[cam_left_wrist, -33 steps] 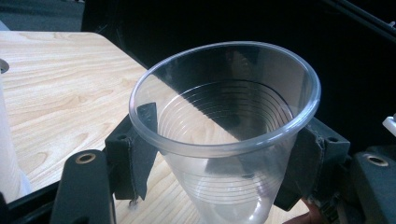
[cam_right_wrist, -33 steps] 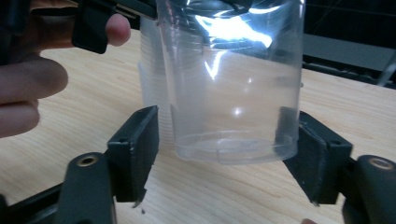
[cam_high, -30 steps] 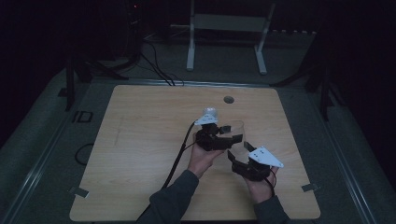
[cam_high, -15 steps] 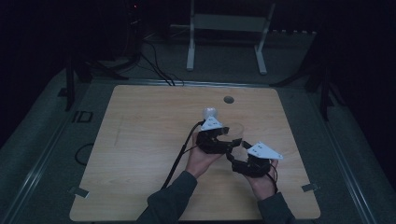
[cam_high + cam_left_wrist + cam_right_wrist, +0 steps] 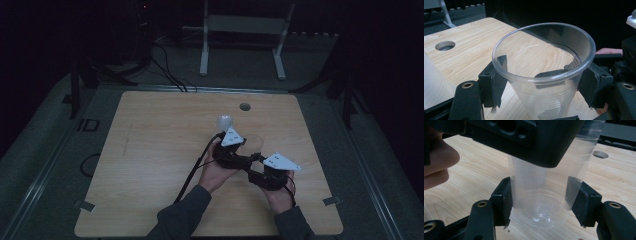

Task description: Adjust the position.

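A clear plastic cup (image 5: pixel 544 75) stands upright between both grippers over the wooden table (image 5: pixel 150 150). My left gripper (image 5: pixel 541 82) is shut on it just below the rim, its pads (image 5: pixel 497 75) pressing on both sides. My right gripper (image 5: pixel 541 200) is shut on the cup's lower wall (image 5: pixel 539 202), close to the base. In the high view the cup (image 5: pixel 253 143) is faint, with the left gripper (image 5: pixel 243 151) and right gripper (image 5: pixel 256 167) meeting at it right of the table's middle.
A whitish translucent cup-like object (image 5: pixel 224 121) stands just behind the left gripper. A round hole (image 5: pixel 245 106) is cut in the table near its far edge. A white frame (image 5: pixel 242 30) stands on the floor beyond the table. A cable (image 5: pixel 192 172) trails from the left gripper.
The left gripper has drawn back toward the person and slightly right, uncovering the whitish object behind it. The right gripper has shifted a little inward, closer to the left one.
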Demonstrator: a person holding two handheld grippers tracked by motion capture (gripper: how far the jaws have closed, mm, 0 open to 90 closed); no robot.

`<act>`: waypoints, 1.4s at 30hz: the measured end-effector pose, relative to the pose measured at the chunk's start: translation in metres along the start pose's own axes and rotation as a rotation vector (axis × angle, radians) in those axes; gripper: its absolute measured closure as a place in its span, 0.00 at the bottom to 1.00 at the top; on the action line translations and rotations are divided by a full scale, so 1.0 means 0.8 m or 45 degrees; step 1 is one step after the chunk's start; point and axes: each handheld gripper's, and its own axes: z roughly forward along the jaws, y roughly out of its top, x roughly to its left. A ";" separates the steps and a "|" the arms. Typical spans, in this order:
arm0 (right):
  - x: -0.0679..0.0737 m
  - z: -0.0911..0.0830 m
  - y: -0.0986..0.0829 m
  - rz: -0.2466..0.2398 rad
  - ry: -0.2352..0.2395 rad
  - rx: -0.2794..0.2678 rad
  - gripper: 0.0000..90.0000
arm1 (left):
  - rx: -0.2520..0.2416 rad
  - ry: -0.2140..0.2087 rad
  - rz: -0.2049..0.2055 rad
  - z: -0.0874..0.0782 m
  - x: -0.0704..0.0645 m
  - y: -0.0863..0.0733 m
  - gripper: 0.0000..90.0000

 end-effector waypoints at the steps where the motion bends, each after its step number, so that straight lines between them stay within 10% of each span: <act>1: 0.000 0.000 0.000 0.001 -0.003 -0.007 0.45 | -0.003 -0.003 -0.003 0.000 0.000 0.000 0.32; 30: 0.001 -0.004 -0.003 0.030 -0.025 -0.059 0.45 | -0.223 -0.036 -0.237 0.000 0.001 -0.008 0.28; 42: -0.002 -0.005 -0.002 0.018 -0.024 -0.038 0.35 | -0.234 -0.031 -0.214 -0.003 0.001 -0.008 0.32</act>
